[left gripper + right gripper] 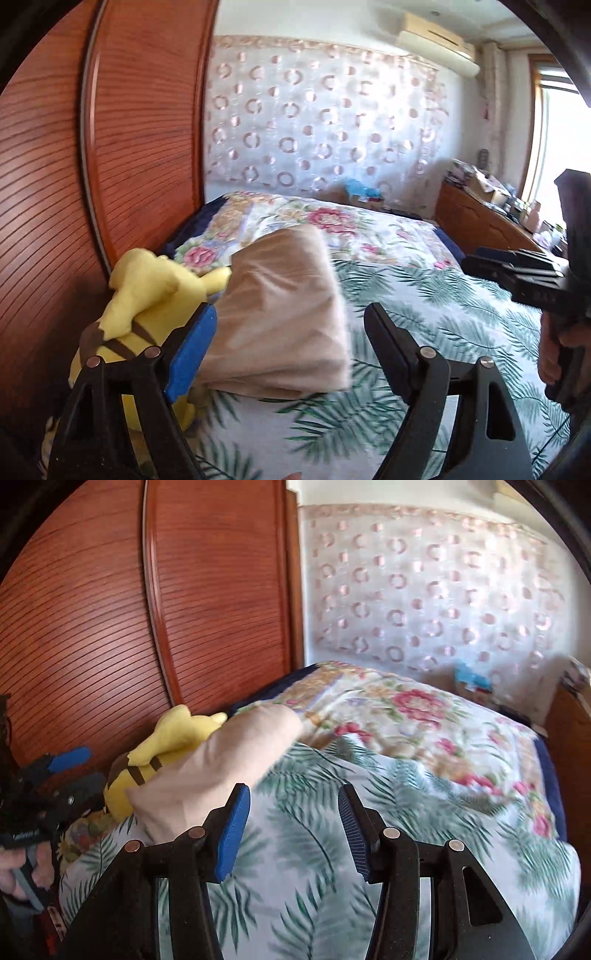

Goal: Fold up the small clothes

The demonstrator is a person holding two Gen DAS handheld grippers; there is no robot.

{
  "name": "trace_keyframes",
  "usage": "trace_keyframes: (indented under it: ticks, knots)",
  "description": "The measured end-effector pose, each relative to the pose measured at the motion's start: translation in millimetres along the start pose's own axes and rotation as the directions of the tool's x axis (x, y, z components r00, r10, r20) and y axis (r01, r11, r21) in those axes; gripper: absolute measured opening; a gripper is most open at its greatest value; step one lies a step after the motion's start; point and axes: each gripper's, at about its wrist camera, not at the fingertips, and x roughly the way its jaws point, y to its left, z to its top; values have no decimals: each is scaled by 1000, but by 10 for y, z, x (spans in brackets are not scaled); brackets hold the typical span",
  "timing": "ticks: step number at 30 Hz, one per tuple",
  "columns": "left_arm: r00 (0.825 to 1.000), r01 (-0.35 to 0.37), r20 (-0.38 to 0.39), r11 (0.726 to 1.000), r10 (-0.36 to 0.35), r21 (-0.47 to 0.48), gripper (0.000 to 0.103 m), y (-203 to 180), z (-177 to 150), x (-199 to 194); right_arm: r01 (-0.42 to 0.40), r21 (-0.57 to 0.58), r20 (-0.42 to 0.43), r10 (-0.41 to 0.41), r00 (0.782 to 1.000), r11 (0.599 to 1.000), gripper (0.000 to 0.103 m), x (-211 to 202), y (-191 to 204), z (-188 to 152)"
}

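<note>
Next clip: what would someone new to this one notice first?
Probably the yellow plush toy against the red-brown wooden wardrobe, at the bed's left edge. Right beside it lies a folded beige garment on the palm-leaf bedspread. Both the left claw and the right claw are open and hold nothing.

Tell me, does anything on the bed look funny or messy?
Nothing looks spilled or broken. The beige folded cloth lies in a neat stack on the leaf-print sheet. The only odd bit is the yellow plush toy, tipped over and squeezed between the cloth and the wooden headboard. Both tongs are open and empty.
</note>
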Motion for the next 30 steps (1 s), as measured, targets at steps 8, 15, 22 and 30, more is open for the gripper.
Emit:
trace_keyframes:
  ticks: [8, 15, 22, 30]
  knots:
    - [997, 71, 32, 994, -74, 81, 82, -564, 97, -267, 82, 61, 64, -86, 994, 995, 64, -949, 45, -401]
    - [992, 96, 69, 987, -106, 131, 82, -970, 224, -574, 185, 123, 137, -201, 970, 975, 78, -1552, 180, -610]
    - [986, 122, 90, 980, -137, 154, 82, -1228, 271, -770, 246, 179, 186, -279, 942, 953, 78, -1874, 382, -823]
    - [984, 132, 98, 978, -149, 164, 82, -1294, 261, -822, 275, 201, 201, -315, 928, 940, 78, -1890, 628, -988]
